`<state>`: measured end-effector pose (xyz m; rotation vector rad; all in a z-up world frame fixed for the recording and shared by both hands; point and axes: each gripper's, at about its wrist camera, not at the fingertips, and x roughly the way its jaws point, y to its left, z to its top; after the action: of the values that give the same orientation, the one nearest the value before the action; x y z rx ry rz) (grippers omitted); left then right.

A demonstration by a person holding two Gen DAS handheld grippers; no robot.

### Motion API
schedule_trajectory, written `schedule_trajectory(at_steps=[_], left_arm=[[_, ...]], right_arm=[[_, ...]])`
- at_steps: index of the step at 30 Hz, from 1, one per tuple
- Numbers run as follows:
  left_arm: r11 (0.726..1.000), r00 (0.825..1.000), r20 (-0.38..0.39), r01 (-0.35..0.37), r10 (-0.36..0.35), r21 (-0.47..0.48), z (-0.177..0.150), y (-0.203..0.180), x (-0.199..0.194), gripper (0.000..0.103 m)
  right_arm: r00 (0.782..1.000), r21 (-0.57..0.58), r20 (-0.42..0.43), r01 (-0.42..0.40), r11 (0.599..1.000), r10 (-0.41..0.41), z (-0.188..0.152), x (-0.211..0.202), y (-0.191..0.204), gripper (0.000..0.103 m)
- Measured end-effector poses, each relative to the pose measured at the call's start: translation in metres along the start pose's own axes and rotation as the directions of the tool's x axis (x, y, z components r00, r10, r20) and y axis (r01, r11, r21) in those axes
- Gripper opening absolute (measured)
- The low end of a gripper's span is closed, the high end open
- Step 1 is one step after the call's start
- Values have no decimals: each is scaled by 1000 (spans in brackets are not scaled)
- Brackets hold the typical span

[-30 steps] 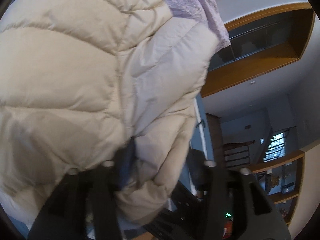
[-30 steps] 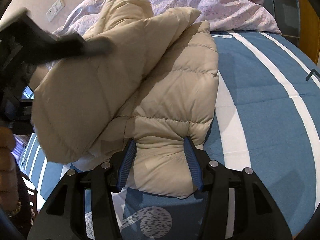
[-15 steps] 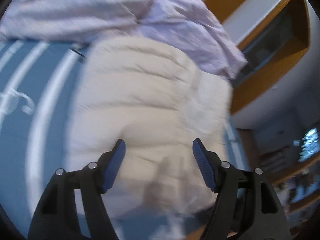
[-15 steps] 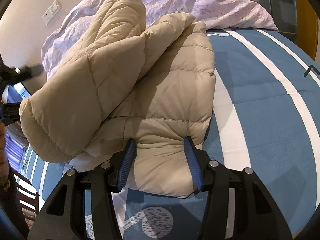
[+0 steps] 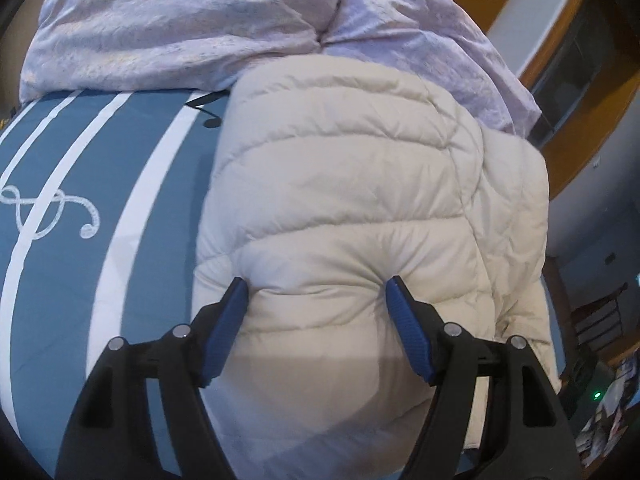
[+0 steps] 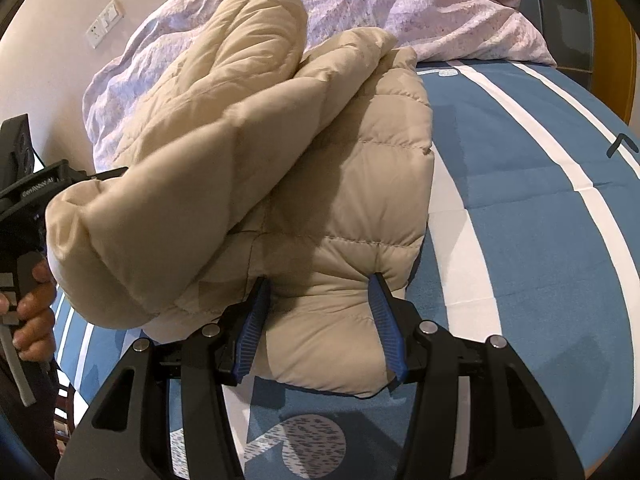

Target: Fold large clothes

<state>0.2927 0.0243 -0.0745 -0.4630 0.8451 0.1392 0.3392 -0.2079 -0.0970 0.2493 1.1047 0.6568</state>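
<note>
Left wrist view: blue striped bedspread [image 5: 72, 264] sat at frame left, cream puffer jacket [image 5: 360, 208] filled centre, lilac duvet [image 5: 200, 28] ran across the top. Left gripper [image 5: 316, 292] had jaws apart with a bulge of jacket pressed between them, pads dimpling the fabric; not clearly clamped. Right wrist view: a folded-over layer bulged at left, jacket body in centre, bedspread at right. Right gripper [image 6: 320, 288] likewise stood wide, pinching the hem bulge. Risk: slick, springy down would likely rebound and undo the fold if released unpressed. Hidden: sleeves, zip, underside layers; the jacket's right side looked close to the bed edge, exact overhang unclear.
</note>
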Motion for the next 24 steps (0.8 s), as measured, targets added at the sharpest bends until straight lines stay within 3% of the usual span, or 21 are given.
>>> schedule_trajectory(at_steps=[15, 24], left_arm=[[998, 1000, -22, 4, -3, 57, -9, -23, 24, 76], [993, 999, -10, -38, 40, 114, -12, -30, 30, 79]], right_arm=[[1000, 11, 20, -24, 1000, 23, 0, 4, -6, 54], [999, 47, 9, -42, 998, 41, 2, -6, -19, 54]])
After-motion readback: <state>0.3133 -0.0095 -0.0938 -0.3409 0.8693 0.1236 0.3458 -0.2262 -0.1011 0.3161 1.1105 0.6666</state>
